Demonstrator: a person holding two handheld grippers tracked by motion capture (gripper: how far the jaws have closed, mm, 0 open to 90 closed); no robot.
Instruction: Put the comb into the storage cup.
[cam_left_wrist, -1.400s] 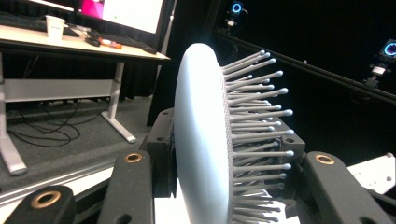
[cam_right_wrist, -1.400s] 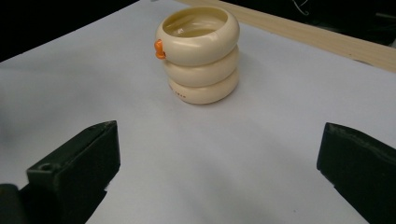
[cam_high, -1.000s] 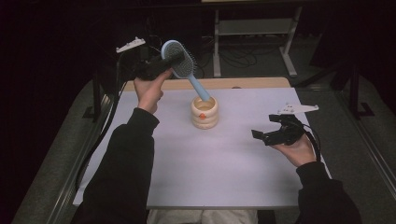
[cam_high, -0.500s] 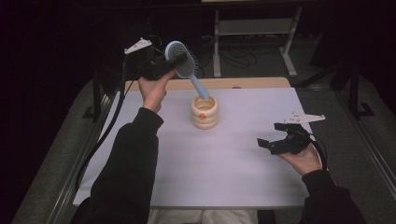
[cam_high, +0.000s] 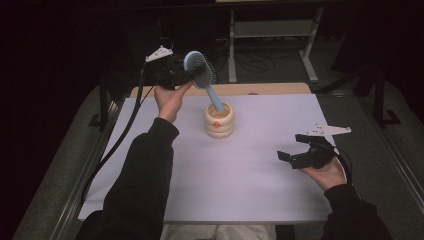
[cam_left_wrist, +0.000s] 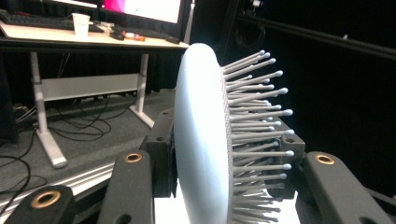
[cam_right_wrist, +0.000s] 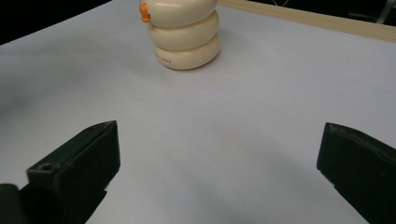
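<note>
Your left gripper (cam_high: 186, 75) is clamped on the head of the light-blue plastic hairbrush with grey ball-tipped bristles (cam_high: 202, 75). In the left gripper view, the brush head (cam_left_wrist: 203, 140) stands on edge between the jaws: one jaw bears on its smooth back, the other sits against the bristle side, and the head rises well past the jaw tips. In the high view, the handle slopes down and away from the jaws, and its lower end sits inside the mouth of the cream-coloured ribbed ceramic holder with an orange mark (cam_high: 219, 120), which stands on the white table mat (cam_high: 250, 180).

Your right gripper (cam_high: 290, 157) holds its jaws wide apart with nothing between them. In the right gripper view, the holder (cam_right_wrist: 184, 35) stands ahead of the jaws, toward the left-hand one and well clear of both tips, with bare mat (cam_right_wrist: 219, 140) between the tips.
</note>
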